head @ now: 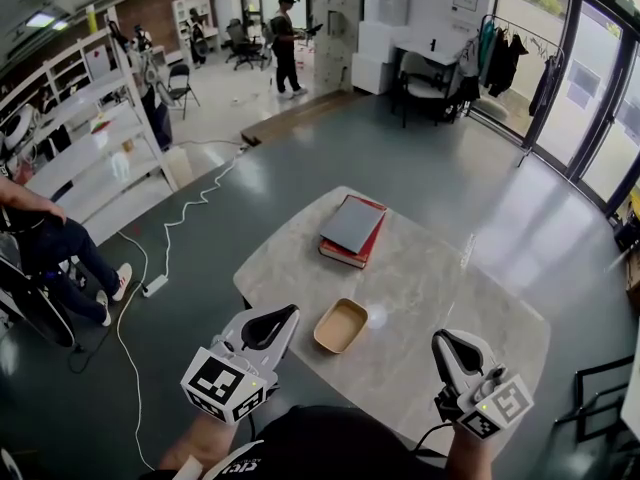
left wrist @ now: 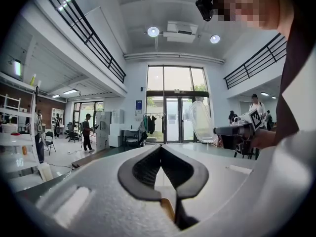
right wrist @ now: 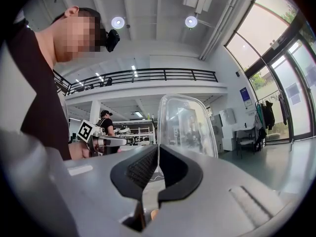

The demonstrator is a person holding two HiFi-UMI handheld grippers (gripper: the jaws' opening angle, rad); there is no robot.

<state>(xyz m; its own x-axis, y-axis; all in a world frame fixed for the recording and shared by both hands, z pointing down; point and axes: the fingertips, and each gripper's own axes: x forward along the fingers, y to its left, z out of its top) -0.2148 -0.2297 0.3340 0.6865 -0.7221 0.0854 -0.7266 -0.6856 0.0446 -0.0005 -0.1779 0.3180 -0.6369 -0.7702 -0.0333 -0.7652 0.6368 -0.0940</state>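
clear lid (right wrist: 186, 125) pinched by its edge in the closed right gripper (right wrist: 158, 148), left gripper (left wrist: 160, 148) shut tight on nothing, tan tray (head: 341, 325) sat between them on the table (head: 440, 278), stacked books (head: 352, 231) behind, lid only really made out in the gripper views

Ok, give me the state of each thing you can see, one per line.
left gripper: jaws shut, empty
right gripper: jaws shut on clear lid
clear lid: clamped by its edge
tan tray: uncovered, empty
books: closed, stacked
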